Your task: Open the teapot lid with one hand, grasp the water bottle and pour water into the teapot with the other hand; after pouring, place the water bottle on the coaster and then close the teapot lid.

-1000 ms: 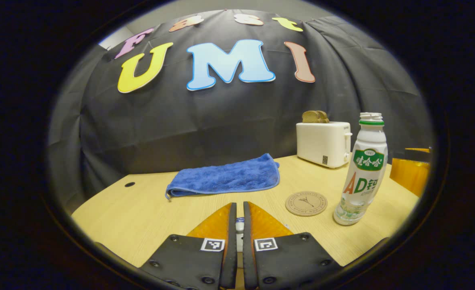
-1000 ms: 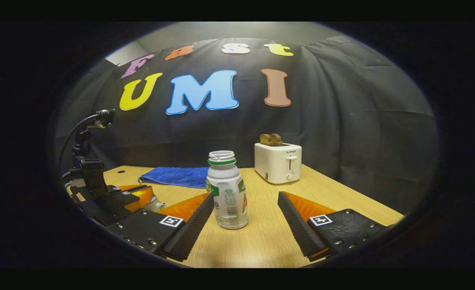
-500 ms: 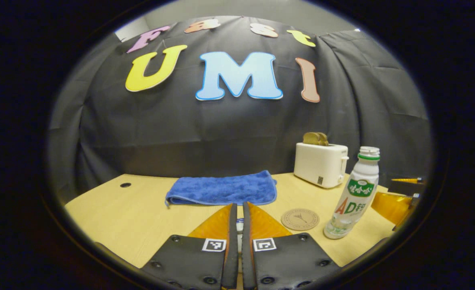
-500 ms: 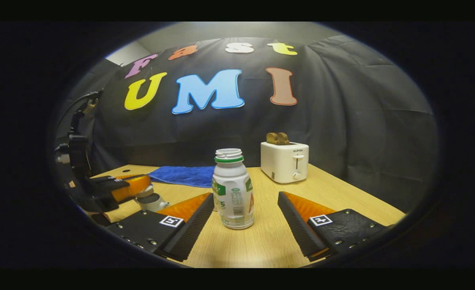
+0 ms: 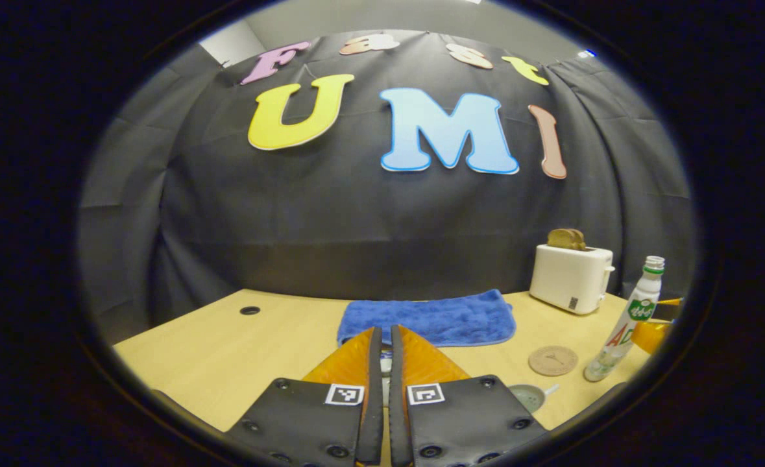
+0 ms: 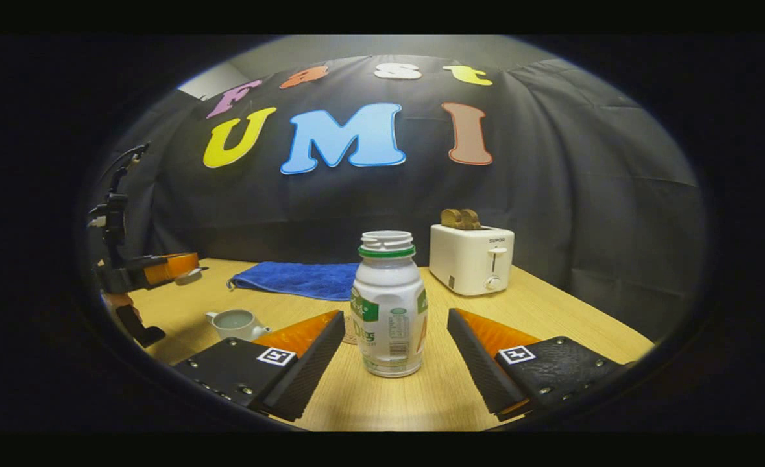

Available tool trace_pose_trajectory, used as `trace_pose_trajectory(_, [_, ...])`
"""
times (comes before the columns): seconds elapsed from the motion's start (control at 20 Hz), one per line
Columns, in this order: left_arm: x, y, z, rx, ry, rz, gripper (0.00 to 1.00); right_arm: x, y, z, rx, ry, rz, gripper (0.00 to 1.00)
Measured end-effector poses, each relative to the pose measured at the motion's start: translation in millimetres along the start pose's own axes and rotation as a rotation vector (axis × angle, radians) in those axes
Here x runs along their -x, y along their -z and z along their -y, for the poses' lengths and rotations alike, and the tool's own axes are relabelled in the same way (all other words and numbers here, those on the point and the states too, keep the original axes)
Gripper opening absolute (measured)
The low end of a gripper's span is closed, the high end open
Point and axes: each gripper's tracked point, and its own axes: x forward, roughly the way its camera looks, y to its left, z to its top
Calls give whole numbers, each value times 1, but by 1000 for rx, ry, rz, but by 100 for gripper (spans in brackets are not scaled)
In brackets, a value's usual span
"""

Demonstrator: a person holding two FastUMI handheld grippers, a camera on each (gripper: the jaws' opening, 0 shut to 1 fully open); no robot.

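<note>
My left gripper (image 5: 383, 332) is shut on the white teapot lid (image 5: 386, 367), a sliver of which shows between its fingers. In the right gripper view, the left gripper (image 6: 184, 267) holds the lid (image 6: 190, 276) raised, up and left of the uncovered white teapot (image 6: 235, 322). The teapot's mouth (image 5: 527, 397) lies low at the right. The white capless water bottle (image 6: 388, 305) stands upright on the table in the gap of my open right gripper (image 6: 396, 316), untouched by either finger. The bottle (image 5: 621, 324) stands just right of the round cork coaster (image 5: 553, 360).
A folded blue towel (image 6: 298, 279) lies at the back of the wooden table (image 6: 551, 318). A white toaster (image 6: 472, 259) with bread slices stands back right. The towel (image 5: 431, 319) and toaster (image 5: 571, 279) sit ahead of the left gripper.
The left gripper has lifted the lid off the teapot and carried it up and to the left. The right gripper has moved closer to the bottle.
</note>
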Motion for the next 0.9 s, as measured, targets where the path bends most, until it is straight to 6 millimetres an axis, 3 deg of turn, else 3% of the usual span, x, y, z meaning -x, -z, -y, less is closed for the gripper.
trace_pose_trajectory(0.15, [-3,5,-31,8,-48,-10,10,-9,5,-3,10,0,-16,98])
trace_pose_trajectory(0.35, [-6,17,-54,9,-87,-33,14,-21,11,-2,27,12,-29,98])
trace_pose_trajectory(0.6, [-7,27,-65,27,-105,-54,14,-31,17,-2,54,23,-45,98])
trace_pose_trajectory(0.65, [-7,28,-65,27,-107,-57,14,-31,16,-3,60,29,-47,77])
trace_pose_trajectory(0.7, [-7,29,-66,28,-108,-59,14,-31,16,-4,68,29,-46,85])
trace_pose_trajectory(0.9, [-6,31,-64,37,-104,-64,14,-30,15,-3,108,29,-45,81])
